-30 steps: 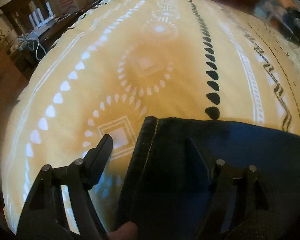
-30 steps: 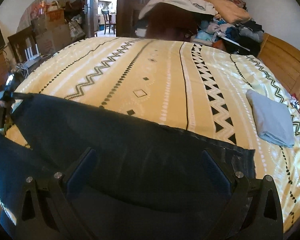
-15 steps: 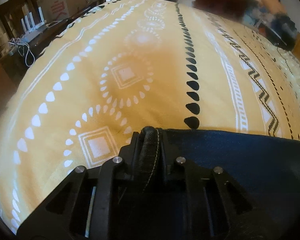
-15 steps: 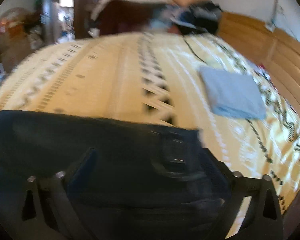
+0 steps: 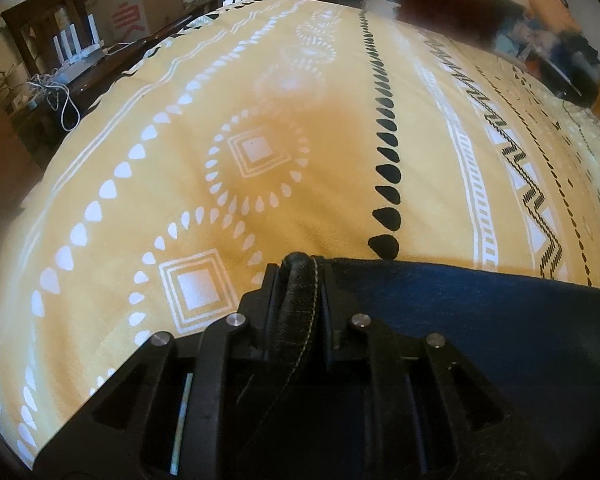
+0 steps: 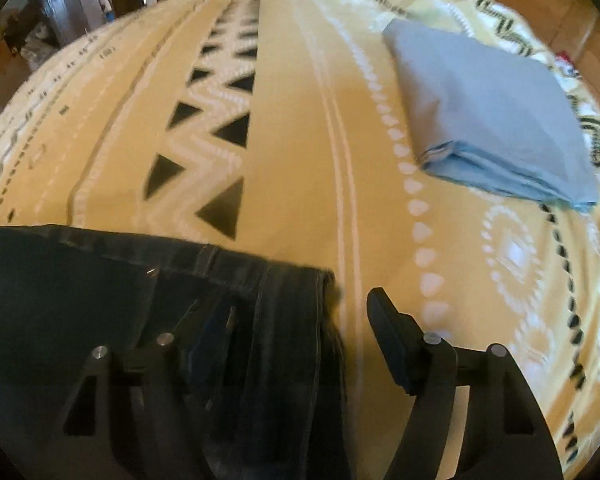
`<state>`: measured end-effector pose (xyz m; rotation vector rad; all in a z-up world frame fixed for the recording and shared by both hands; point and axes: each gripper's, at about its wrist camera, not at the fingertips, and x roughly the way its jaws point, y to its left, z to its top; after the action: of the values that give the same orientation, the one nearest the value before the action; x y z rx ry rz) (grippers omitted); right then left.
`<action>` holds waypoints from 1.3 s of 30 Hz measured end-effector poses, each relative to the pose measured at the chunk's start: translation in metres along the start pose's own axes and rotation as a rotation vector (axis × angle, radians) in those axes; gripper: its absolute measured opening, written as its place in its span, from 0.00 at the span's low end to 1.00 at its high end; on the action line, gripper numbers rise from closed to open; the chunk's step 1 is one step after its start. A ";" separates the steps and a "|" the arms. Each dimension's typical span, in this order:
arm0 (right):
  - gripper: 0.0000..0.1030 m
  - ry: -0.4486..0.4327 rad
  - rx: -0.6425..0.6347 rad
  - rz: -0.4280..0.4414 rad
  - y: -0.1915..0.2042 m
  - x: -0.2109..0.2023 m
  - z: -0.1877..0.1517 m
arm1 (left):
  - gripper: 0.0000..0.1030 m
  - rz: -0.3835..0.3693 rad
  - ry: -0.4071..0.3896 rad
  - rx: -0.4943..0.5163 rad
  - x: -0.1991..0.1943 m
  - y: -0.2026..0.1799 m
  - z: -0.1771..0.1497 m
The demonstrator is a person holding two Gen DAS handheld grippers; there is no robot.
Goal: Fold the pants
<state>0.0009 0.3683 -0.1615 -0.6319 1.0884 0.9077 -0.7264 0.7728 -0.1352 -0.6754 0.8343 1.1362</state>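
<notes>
Dark blue jeans (image 5: 480, 312) lie across the near side of a yellow patterned bedspread (image 5: 300, 140). My left gripper (image 5: 298, 280) is shut on the jeans' stitched hem edge, which bulges up between the pads. In the right wrist view the other end of the jeans (image 6: 100, 280) lies flat, its frayed hem corner reaching between the fingers. My right gripper (image 6: 296, 312) straddles that hem, its jaws closing; the right finger (image 6: 388, 328) still stands clear of the cloth on bare bedspread (image 6: 300, 120), and the left finger is partly hidden under denim.
A folded light blue cloth (image 6: 488, 116) lies on the bed to the right. A pile of clothes (image 5: 540, 32) sits at the far end. Left of the bed stand a dark chair (image 5: 32, 40), cardboard boxes (image 5: 132, 8) and cables.
My left gripper closed onto the jeans' hem edge and has held still since. My right gripper swept right along the jeans to their other end, dropped lower, and its fingers have narrowed around the hem.
</notes>
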 end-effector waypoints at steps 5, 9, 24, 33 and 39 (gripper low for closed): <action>0.40 -0.021 0.010 0.108 0.000 0.004 0.001 | 0.18 0.032 -0.026 0.012 -0.001 -0.005 0.000; 0.14 -0.109 0.075 0.171 -0.006 -0.030 -0.003 | 0.17 0.029 -0.120 -0.004 -0.027 -0.006 0.003; 0.13 -0.369 -0.043 0.359 -0.012 -0.271 -0.171 | 0.18 -0.091 -0.475 -0.113 -0.252 0.053 -0.104; 0.14 0.130 -0.011 0.259 -0.014 -0.174 -0.353 | 0.35 0.058 -0.098 -0.322 -0.178 0.130 -0.272; 0.14 0.087 -0.147 0.261 0.028 -0.220 -0.330 | 0.51 0.099 -0.175 -0.442 -0.205 0.156 -0.277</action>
<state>-0.2178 0.0485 -0.0726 -0.6648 1.2085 1.2027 -0.9768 0.4897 -0.1172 -0.8889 0.4720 1.4666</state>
